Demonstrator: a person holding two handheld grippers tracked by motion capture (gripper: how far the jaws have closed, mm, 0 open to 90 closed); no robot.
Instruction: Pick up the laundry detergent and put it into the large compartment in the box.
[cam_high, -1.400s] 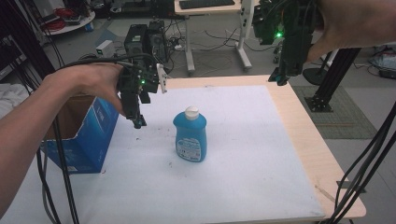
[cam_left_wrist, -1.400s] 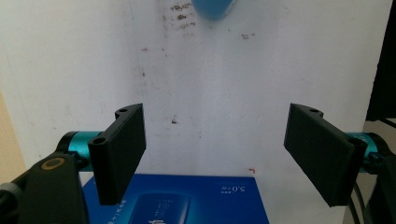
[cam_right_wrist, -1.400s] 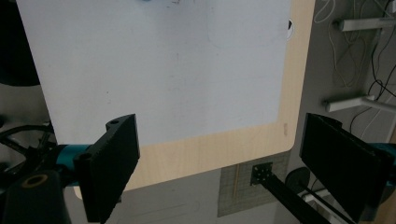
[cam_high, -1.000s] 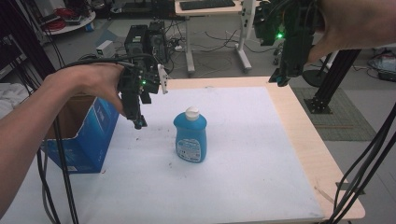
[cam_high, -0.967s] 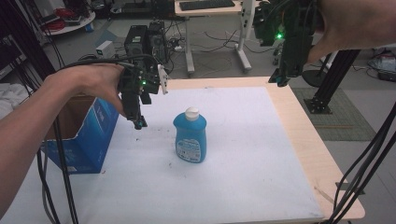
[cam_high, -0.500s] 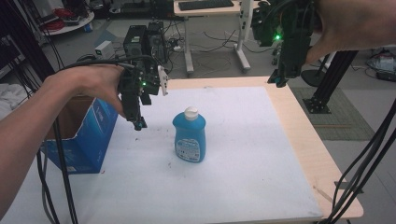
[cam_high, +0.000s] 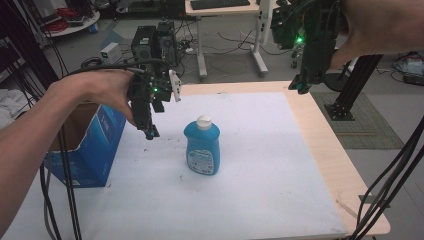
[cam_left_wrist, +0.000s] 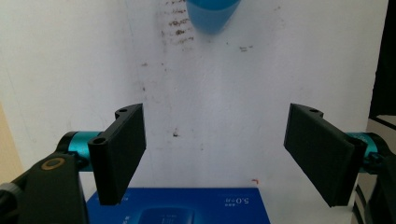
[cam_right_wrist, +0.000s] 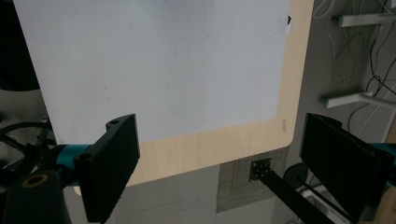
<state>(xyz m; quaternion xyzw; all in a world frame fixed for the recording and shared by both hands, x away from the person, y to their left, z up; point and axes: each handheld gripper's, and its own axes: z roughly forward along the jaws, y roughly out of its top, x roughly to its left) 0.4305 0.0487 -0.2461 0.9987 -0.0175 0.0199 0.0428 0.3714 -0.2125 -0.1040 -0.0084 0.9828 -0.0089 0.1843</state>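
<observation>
Upright blue bottle (cam_high: 202, 148) stands just right of the nearer, empty, wide-open left gripper (cam_high: 150, 133); right gripper (cam_high: 299, 88), also open, hovers well apart.

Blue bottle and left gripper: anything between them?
No. High view shows bare white mat between left gripper and blue bottle.

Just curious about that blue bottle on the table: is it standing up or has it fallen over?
Upright. The blue bottle stands on its base on the white table cover, white cap on top, nothing touching it.
</observation>
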